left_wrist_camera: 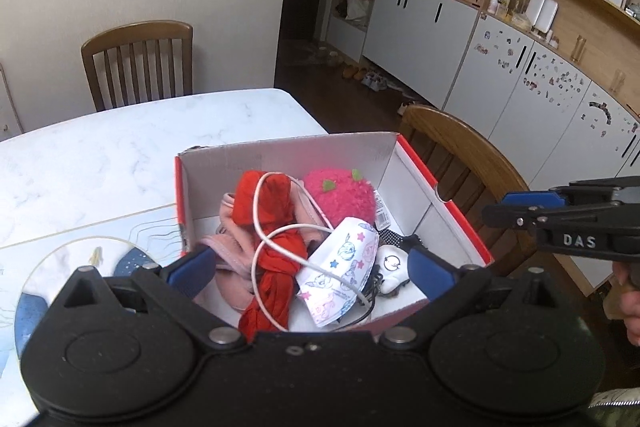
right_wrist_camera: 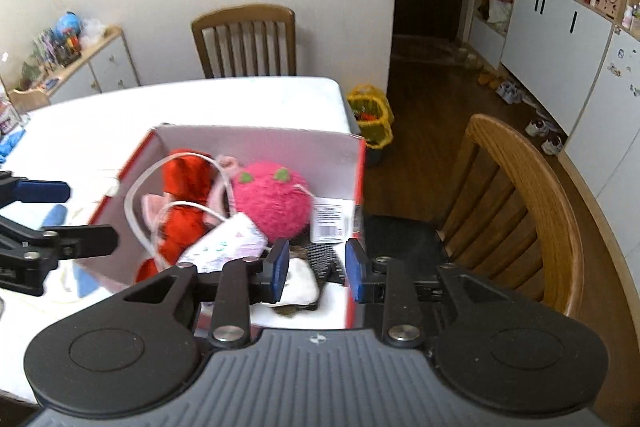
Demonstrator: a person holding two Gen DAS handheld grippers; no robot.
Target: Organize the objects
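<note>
Box (left_wrist_camera: 440,195) with red outer walls and a white inside sits on the tabletop (left_wrist_camera: 120,147), straight ahead of the left tool (left_wrist_camera: 310,269), whose blue fingers are spread wide and empty over the near rim. Inside the box, a red cloth (left_wrist_camera: 276,227) lies ahead of the left finger on a pink garment (left_wrist_camera: 234,259), with a white cable (left_wrist_camera: 276,243) looped across both. A printed face mask (left_wrist_camera: 340,267) lies between the two fingers, a fuzzy pink ball (left_wrist_camera: 340,199) with green leaves sits beyond it toward the far wall, and a white pouch (left_wrist_camera: 394,265) rests just inside the right finger. The right tool (right_wrist_camera: 316,269) hovers over the box's right near corner, its fingers a narrow gap apart and, as far as the blurred view shows, gripping nothing. A wooden chair (right_wrist_camera: 532,211) stands to its right.
</note>
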